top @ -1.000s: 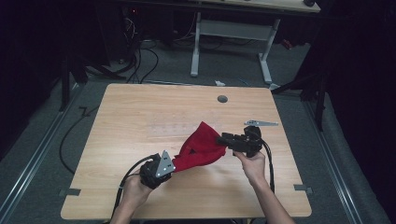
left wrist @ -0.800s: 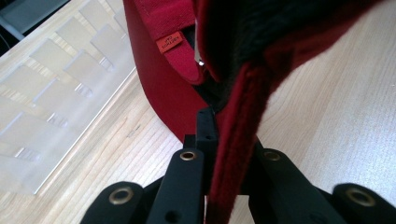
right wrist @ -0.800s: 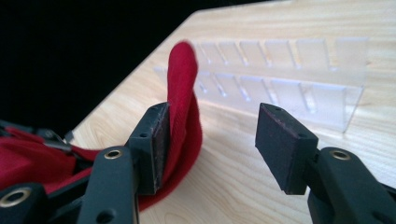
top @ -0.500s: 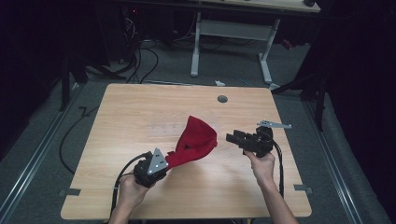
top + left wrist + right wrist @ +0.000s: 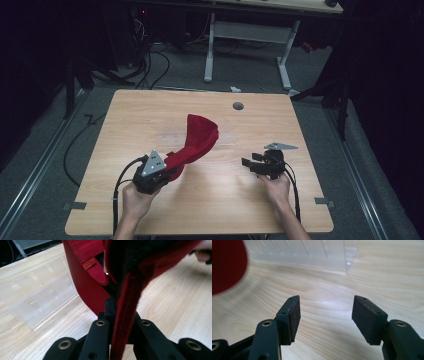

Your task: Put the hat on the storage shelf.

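A red cap rises off the wooden table, held by its rim in my left gripper near the front left. In the left gripper view the cap's red edge band runs down between the black jaws of the left gripper, which is shut on it; an orange label shows on the strap. My right gripper sits low at the front right, apart from the cap. In the right gripper view the right gripper stands open over bare wood, the cap blurred at the far left.
A clear plastic tray lies flat on the table behind the cap, also seen faintly as the tray from above. A round grommet hole sits near the far edge. Beyond the table stand a white desk frame and floor cables.
My right gripper has let go of the cap, opened, and drawn back to the right and toward the person. The left gripper has shifted left, and the cap now stands upright from it.
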Tool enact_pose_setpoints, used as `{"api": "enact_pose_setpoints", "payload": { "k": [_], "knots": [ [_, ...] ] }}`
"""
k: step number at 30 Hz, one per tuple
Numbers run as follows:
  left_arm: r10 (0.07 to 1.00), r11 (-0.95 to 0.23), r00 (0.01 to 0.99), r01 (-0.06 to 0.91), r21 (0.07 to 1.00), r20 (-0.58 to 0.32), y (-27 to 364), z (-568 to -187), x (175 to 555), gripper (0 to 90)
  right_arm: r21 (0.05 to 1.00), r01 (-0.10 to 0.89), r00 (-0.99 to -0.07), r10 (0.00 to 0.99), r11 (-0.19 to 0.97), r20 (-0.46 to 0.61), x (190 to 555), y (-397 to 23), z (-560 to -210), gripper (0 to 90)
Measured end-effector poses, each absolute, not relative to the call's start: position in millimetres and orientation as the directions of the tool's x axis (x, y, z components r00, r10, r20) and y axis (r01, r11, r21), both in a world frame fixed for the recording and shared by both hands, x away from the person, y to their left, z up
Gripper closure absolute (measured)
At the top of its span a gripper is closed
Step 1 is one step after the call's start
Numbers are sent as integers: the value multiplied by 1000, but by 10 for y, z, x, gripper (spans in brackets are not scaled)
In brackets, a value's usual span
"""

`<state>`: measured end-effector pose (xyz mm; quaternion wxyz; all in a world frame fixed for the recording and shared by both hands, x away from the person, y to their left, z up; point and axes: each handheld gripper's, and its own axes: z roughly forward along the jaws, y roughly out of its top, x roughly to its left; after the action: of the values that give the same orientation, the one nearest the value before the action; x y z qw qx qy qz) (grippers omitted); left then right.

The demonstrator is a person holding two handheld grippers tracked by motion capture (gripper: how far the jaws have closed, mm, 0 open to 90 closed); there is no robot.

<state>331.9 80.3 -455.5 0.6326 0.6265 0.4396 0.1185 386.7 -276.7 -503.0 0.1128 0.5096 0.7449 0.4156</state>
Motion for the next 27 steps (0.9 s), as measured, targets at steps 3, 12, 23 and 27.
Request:
{"api": "enact_pose_setpoints", "payload": {
  "k": [3, 12, 23, 27],
  "knots": [
    [697, 226, 570, 403, 887, -436, 864, -4532, 3354, 854, 720, 676, -422, 882, 155, 207, 3865, -2776, -5146, 395],
    [702, 294, 530, 394, 871, -477, 964, -4504, 3436, 852, 720, 666, -387, 915, 195, 110, 3868, -2775, -5260, 382],
    [697, 342, 505, 391, 855, -509, 1036, -4438, 3524, 852, 734, 644, -375, 925, 215, 58, 3858, -2753, -5307, 384],
    [689, 368, 498, 387, 846, -527, 1068, -4389, 3576, 852, 726, 631, -382, 924, 273, -15, 3847, -2685, -5312, 369]
  ]
}}
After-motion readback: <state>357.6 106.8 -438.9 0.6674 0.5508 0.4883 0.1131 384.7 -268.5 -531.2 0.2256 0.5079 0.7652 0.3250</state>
